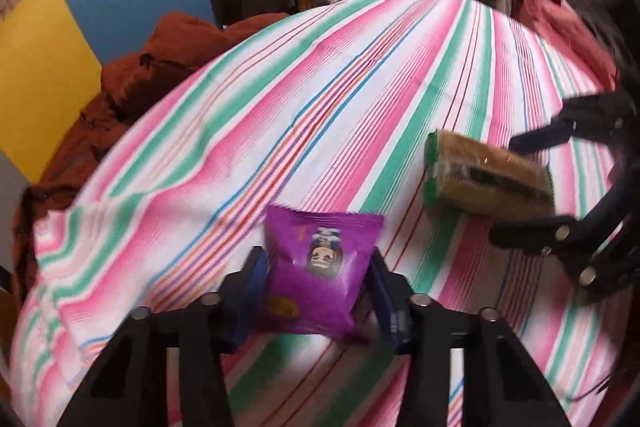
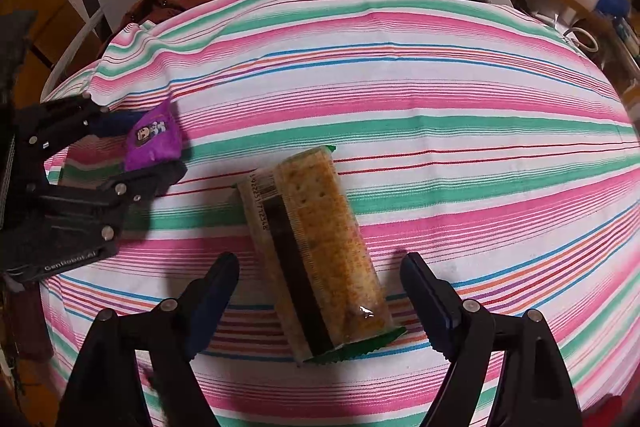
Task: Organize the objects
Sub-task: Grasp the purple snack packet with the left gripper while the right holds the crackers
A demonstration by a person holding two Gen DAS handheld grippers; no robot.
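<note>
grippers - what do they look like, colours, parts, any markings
Both match. The left gripper and right gripper are black angular plastic frames with triangular cutouts, silver round bolt heads at the joints, and dark blue ribbed pads lining the fingers. White lettering, apparently "GenRobot.AI", marks the left gripper's body in the right wrist view. No sleeves show.

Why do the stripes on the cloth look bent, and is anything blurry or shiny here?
Left wrist view: fisheye lens bows the striped cloth into a dome; the purple snack packet and cracker pack are smeared by blur. Right wrist view: stripes curve likewise; it is sharper, with a small glare spot on the cracker pack's wrapper; dark corners frame both.
</note>
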